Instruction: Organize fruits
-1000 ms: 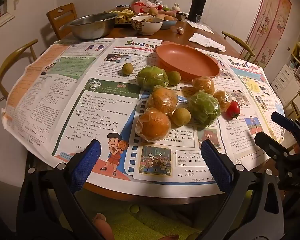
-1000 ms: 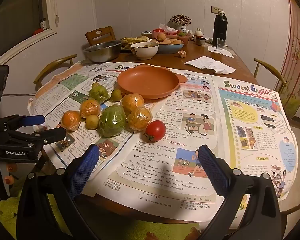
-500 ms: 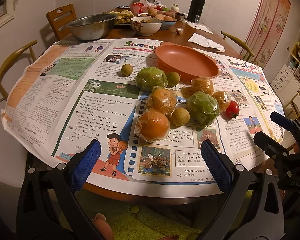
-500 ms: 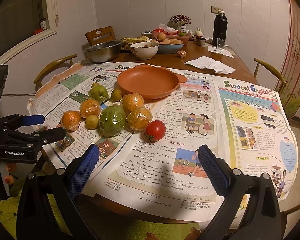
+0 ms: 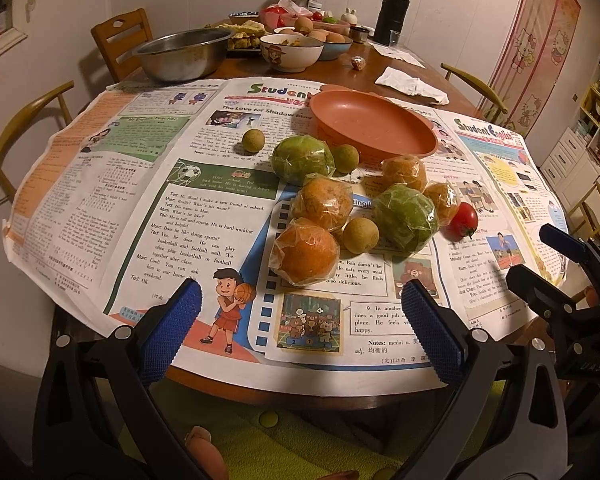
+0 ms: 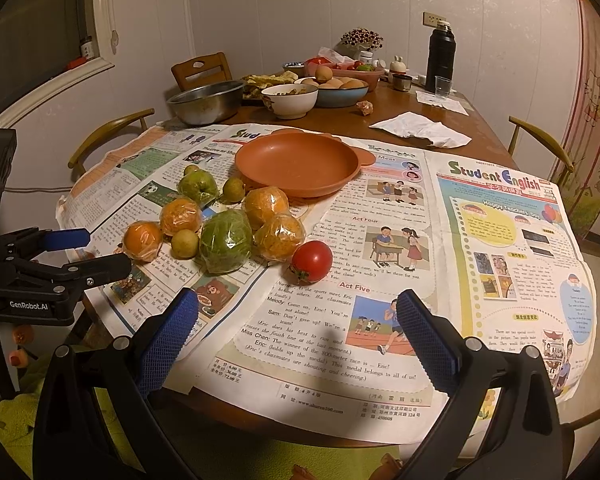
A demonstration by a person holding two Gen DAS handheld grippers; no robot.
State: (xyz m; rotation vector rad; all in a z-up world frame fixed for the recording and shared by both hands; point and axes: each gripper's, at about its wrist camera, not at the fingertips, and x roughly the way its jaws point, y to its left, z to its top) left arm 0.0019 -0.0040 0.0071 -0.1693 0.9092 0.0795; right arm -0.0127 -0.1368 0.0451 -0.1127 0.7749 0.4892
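A: Where do we stand?

B: Both our tools hang at the near edge of the tabletop (image 6: 440,120), holding nothing. The left tool (image 5: 300,328) has its jaws wide apart, and so does the right tool (image 6: 298,332).

A: And the fruit?

B: In the middle of the left view it sits in a loose cluster on the newspaper (image 5: 204,216). The wrapped orange (image 5: 305,251) lies lowest in the frame, a wrapped green fruit (image 5: 406,218) is to its right, and the tomato (image 6: 311,261) lies at the cluster's lower right in the right view. The orange plate (image 6: 296,162) lies empty just above them.

A: So how do we start well?

B: We think the tomato suits the right tool: it lies apart enough to close on without nudging its neighbours. We should squeeze gently, since it looks soft, and carry it to the plate.

A: Anything changed from half a second ago?

B: Hardly. Nothing on the paper has moved, and both tools hold the same spread and place.
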